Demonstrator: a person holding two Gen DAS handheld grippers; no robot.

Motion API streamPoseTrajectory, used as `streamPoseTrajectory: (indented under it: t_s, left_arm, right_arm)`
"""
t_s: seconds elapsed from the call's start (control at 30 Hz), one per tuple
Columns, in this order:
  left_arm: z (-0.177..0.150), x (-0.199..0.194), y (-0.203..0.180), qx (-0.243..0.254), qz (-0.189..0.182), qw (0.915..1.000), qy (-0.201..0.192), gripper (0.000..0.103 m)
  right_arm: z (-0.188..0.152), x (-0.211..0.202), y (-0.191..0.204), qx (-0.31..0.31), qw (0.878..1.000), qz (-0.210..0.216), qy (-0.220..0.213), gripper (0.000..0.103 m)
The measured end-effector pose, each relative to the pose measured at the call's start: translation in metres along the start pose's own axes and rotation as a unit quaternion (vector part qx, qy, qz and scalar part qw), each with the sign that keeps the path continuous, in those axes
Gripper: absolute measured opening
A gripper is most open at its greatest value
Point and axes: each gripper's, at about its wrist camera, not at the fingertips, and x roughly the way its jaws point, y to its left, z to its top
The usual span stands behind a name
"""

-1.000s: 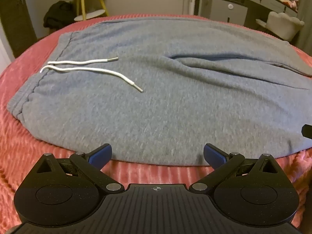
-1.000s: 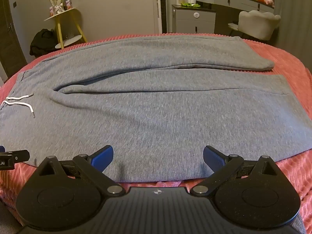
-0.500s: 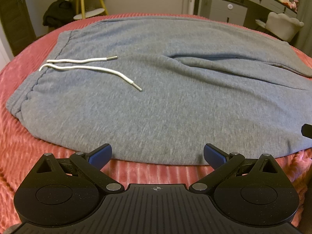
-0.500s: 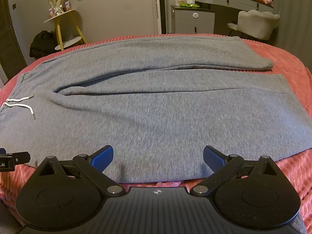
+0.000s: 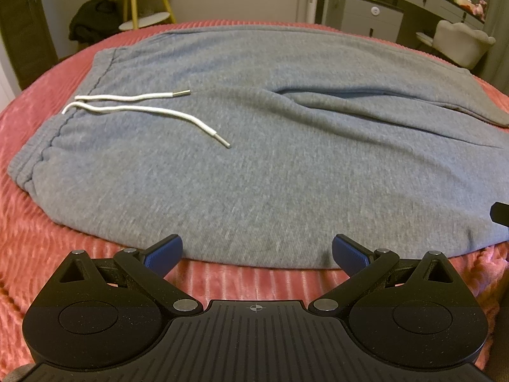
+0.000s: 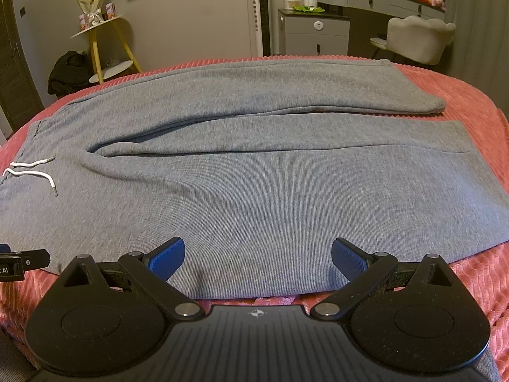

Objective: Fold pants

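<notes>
While grey pants (image 5: 286, 159) lie flat on the red bedspread (image 5: 38, 254), waistband and white drawstring (image 5: 143, 108) at left; left gripper (image 5: 257, 250) jaws wide apart, holding nothing, at near hem edge; right gripper (image 6: 258, 253) same, over near leg.

You see a bed (image 6: 477, 121) covered by a ribbed, coral-pink blanket (image 5: 35, 248) that reaches to every visible edge. Gray sweatpants (image 6: 254, 184) lie flat on it, spread sideways, waistband (image 5: 31, 165) to your left and both legs running to the right. The far leg's cuff (image 6: 435, 105) ends short of the blanket's right side. A white drawstring (image 5: 143, 108) rests in two strands on the sweatpants' front, near the waistband
</notes>
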Motion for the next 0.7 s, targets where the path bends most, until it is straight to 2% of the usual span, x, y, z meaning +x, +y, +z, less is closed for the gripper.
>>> streamPoseTrajectory:
  t_s: [0.7]
  left_arm:
    - [-0.0013, 0.0004, 0.0009, -0.002, -0.004, 1.0000, 0.002, 0.103]
  right_arm:
    - [-0.0006, -0.0020, -0.0015, 0.001, 1.000, 0.001, 0.000, 0.099]
